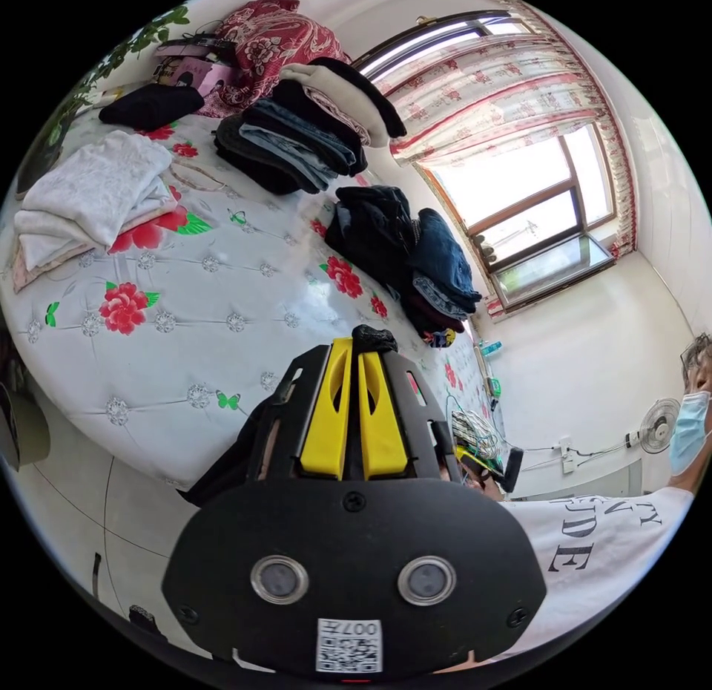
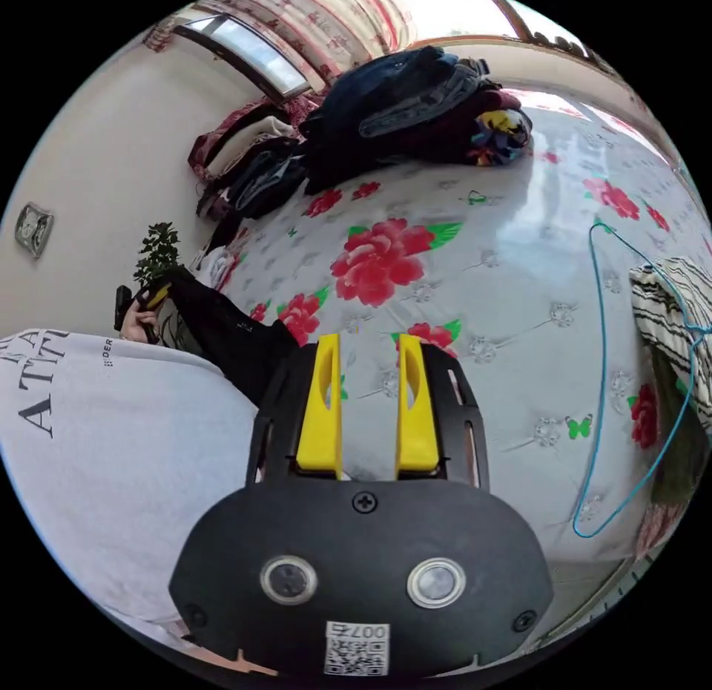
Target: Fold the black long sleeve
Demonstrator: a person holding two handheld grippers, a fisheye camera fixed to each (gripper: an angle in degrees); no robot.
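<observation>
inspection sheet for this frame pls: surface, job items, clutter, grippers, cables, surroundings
Surface: white quilted bed cover with red flowers, middle bare.
Job's things: black long-sleeve garment, pinched at one end, hanging off the bed edge.
Clutter: folded white cloth stack; dark clothes piles; striped fabric.
Grippers: left gripper fingers closed on black cloth; right gripper fingers apart, empty.
Cables: thin blue cord looped on the bed.
Surroundings: curtained window; wall fan.

**Clothes Lying in Piles Across the Bed**

Folded stacks (image 1: 304, 137) are sitting along the bed's (image 1: 208, 304) far edge under the window (image 1: 530, 208). A folded pile (image 1: 93, 193) is lying apart from them. A hanger (image 2: 630, 378) is resting beside striped cloth (image 2: 675, 308).
</observation>
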